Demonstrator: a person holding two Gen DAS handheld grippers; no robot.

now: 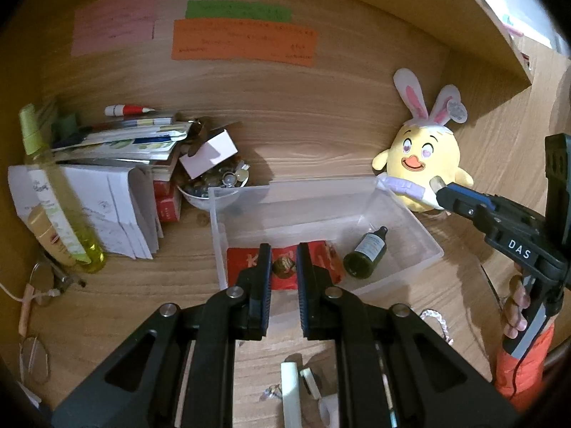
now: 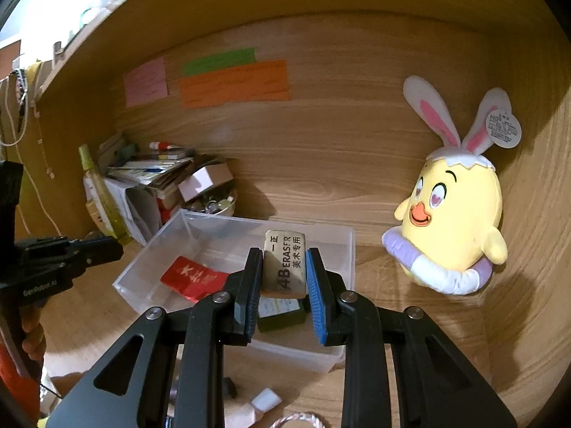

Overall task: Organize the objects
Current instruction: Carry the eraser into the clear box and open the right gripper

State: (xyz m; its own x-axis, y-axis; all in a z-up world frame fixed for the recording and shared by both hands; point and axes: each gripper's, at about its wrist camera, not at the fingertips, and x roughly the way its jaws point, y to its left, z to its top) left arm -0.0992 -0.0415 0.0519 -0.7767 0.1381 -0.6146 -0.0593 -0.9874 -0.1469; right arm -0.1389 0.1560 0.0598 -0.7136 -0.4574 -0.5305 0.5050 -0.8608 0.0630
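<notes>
The right gripper (image 2: pixel 283 271) is clamped on a worn beige eraser (image 2: pixel 284 263) printed "4B ERASER", held upright between both pads above the near part of a clear plastic box (image 2: pixel 348 249). That box sits on the wooden desk (image 1: pixel 142 285) towards its back wall, and inside it lie a red snack packet (image 2: pixel 194 279) at the left end and a dark green dropper bottle (image 1: pixel 365 253) at the right end, the two close together but not clearly touching. The left gripper (image 1: pixel 283 267) hovers over the box's near left corner with its jaws a little apart and nothing between them; the red packet shows through the gap. A yellow chick plush with rabbit ears (image 2: pixel 453 228) leans in the desk's back right corner, just beside the box's right end. At the back left stand a pile of papers and books (image 1: pixel 125 149), a bowl of small trinkets (image 1: pixel 214 185) touching the box's far left corner, and a tilted yellow-green bottle (image 1: pixel 53 192). Three coloured notes (image 2: pixel 233 83) are stuck on the back wall
</notes>
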